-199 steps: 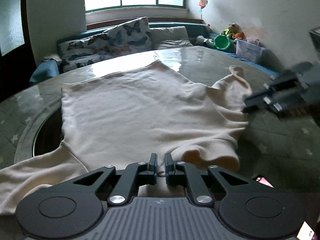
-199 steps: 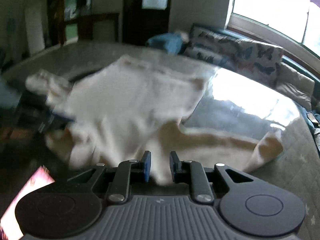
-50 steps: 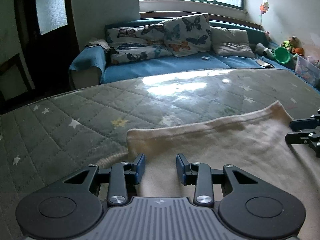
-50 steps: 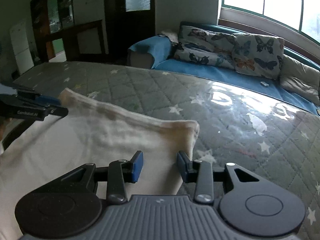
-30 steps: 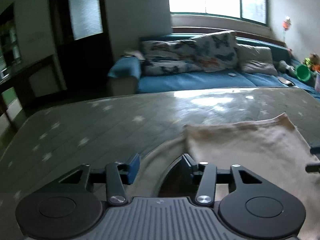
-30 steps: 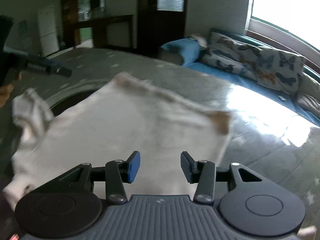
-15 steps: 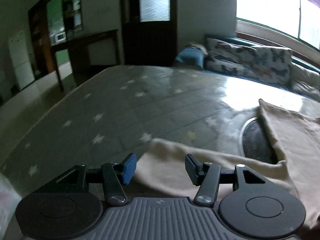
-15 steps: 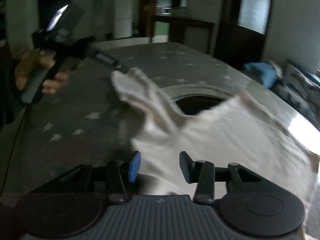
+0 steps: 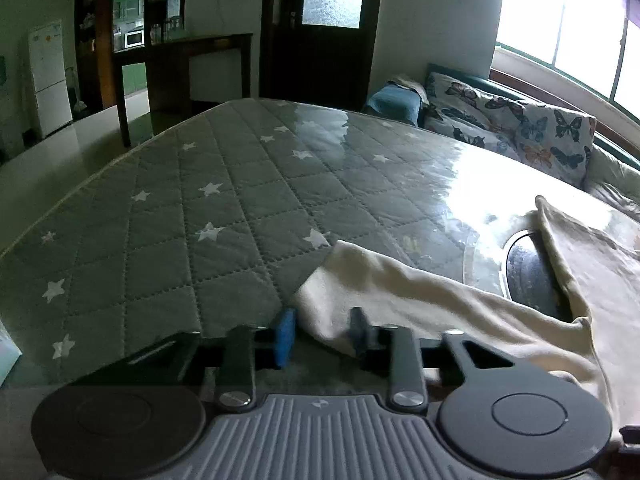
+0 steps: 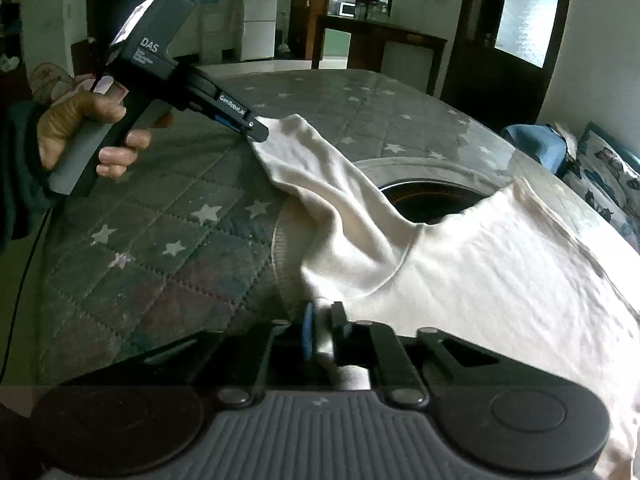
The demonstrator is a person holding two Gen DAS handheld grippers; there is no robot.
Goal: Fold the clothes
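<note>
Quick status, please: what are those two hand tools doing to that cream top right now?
Left tool clamped on sleeve end. Right tool just pinched cream top. Nothing blocking.

Each fisheye sits just behind its own gripper, angled down close over the quilted star-patterned table [image 9: 224, 216]: the left wrist view faces the door and window, the right wrist view faces the fridge, both sharing the cream garment's sleeve [image 10: 320, 176] centre-frame.

Quilted table [image 9: 224, 208]: bare ahead – open passage.
Garment [image 10: 500, 264]: covers the right side, sleeve draped across.
Round opening [image 10: 432, 196]: dark, probably a recess – partly covered.
</note>
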